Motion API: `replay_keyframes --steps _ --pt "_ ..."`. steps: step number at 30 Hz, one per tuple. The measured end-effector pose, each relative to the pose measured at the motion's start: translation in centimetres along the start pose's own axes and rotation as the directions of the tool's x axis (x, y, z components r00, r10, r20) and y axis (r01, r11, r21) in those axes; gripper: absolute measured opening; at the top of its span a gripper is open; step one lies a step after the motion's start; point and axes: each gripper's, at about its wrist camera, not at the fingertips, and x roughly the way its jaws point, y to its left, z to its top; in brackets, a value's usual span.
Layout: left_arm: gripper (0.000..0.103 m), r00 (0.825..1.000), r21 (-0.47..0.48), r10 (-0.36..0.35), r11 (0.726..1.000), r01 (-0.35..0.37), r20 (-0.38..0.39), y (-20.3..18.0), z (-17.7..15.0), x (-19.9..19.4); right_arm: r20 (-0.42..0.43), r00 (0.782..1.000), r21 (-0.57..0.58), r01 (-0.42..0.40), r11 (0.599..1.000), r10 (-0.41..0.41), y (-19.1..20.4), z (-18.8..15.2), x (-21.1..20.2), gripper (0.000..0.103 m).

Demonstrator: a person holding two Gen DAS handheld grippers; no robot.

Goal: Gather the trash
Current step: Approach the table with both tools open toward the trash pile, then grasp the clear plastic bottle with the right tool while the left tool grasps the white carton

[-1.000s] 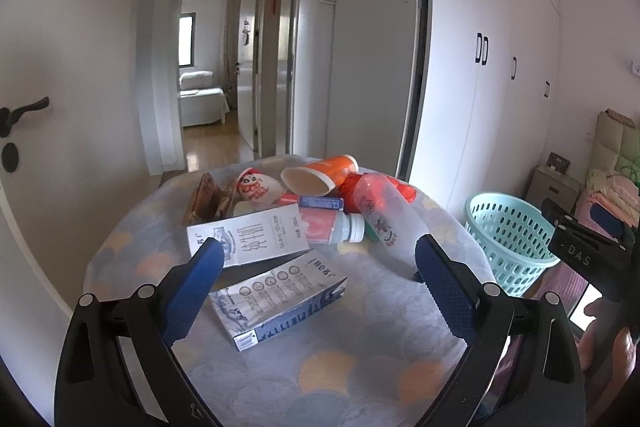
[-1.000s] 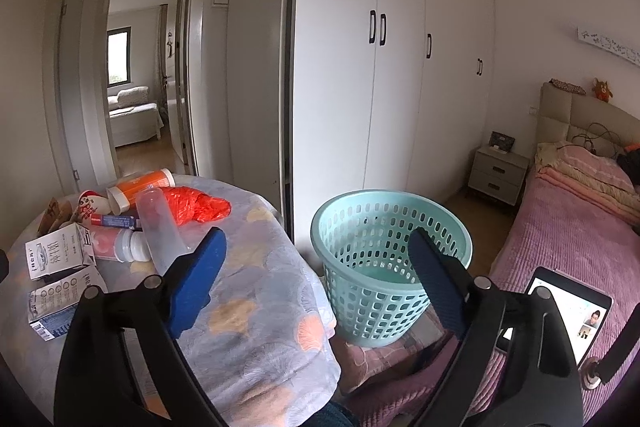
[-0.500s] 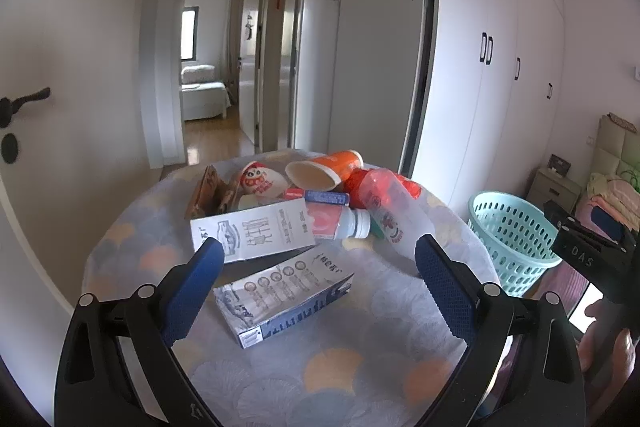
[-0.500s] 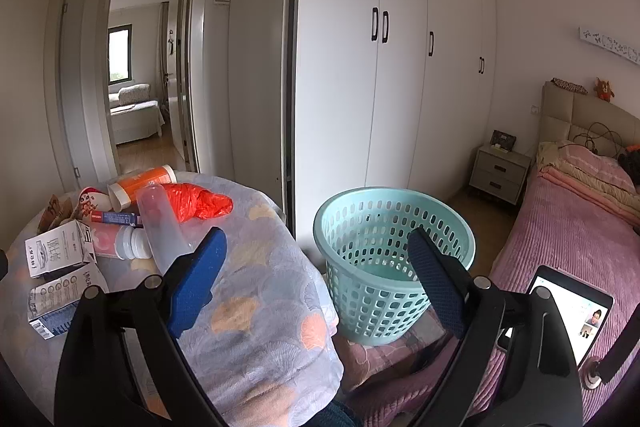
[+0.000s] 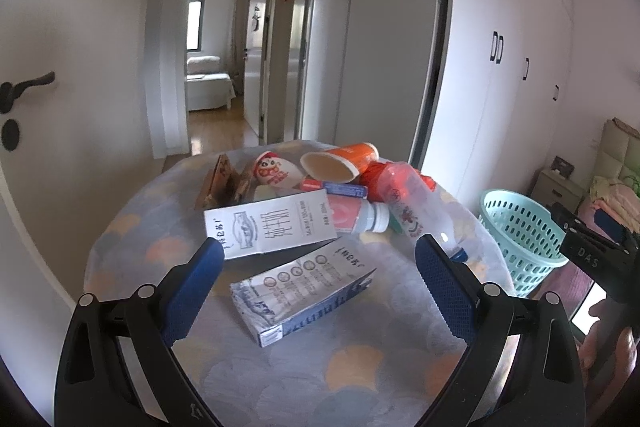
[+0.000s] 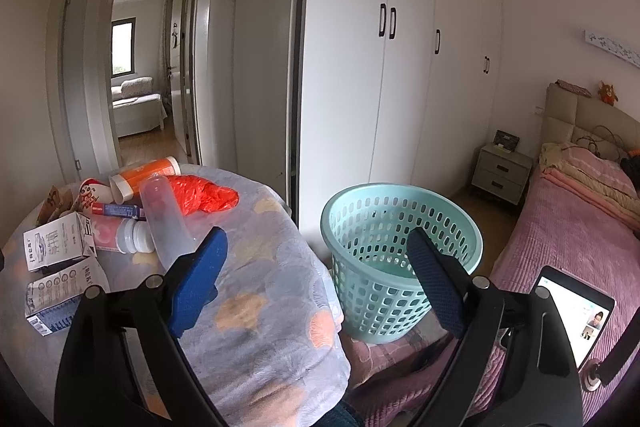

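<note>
A heap of trash covers the round table [image 5: 132,247] at the centre of the left wrist frame, with the left gripper [image 5: 318,281] hovering wide open and empty above the nearest item, a crushed milk carton [image 5: 304,293] lying just below centre. The carton looks light and soft-walled, likely to buckle; a hold across its narrow sides seems safest. Behind it, the clear plastic bottle [image 5: 416,207] looks slick and apt to roll. In the right wrist view, the right gripper [image 6: 316,281] is easing its jaws inward with nothing between them, and the teal basket [image 6: 404,251] waits beside the table at centre frame.
</note>
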Motion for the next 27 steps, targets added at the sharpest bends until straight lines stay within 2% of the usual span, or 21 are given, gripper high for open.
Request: replay_keyframes --steps 6,10,15,19,21,25,27 --pt "0.094 1.0 0.014 0.008 1.0 -0.008 -0.026 1.5 -0.2 0.7 -0.029 0.999 -0.011 -0.033 0.999 0.033 0.7 0.0 0.8 0.071" --pt "0.094 0.996 0.046 -0.022 0.999 0.026 -0.083 2.2 -0.4 2.0 -0.046 0.997 -0.024 -0.067 0.997 0.066 1.5 0.2 1.3 0.058" --pt "0.093 0.987 0.078 -0.043 0.995 0.055 -0.154 3.6 -0.6 4.5 -0.066 0.984 -0.036 -0.166 0.986 0.163 3.1 1.2 2.4 0.057" --pt "0.093 0.967 0.072 -0.104 0.99 0.124 -0.234 4.7 -0.5 7.0 -0.098 0.968 -0.065 -0.24 0.969 0.233 5.2 1.8 3.9 0.057" --pt "0.093 0.946 0.058 -0.146 0.984 0.17 -0.291 5.0 -0.7 8.6 -0.12 0.957 -0.077 -0.276 0.958 0.266 6.2 2.0 4.9 0.058" --pt "0.092 0.926 0.052 -0.172 0.978 0.201 -0.336 4.7 -1.4 10.3 -0.172 0.936 -0.103 -0.328 0.939 0.309 7.9 1.9 6.9 0.06" --pt "0.091 0.91 0.035 -0.202 0.973 0.23 -0.362 4.4 -1.8 10.6 -0.197 0.925 -0.109 -0.351 0.93 0.326 8.3 1.8 7.8 0.064"
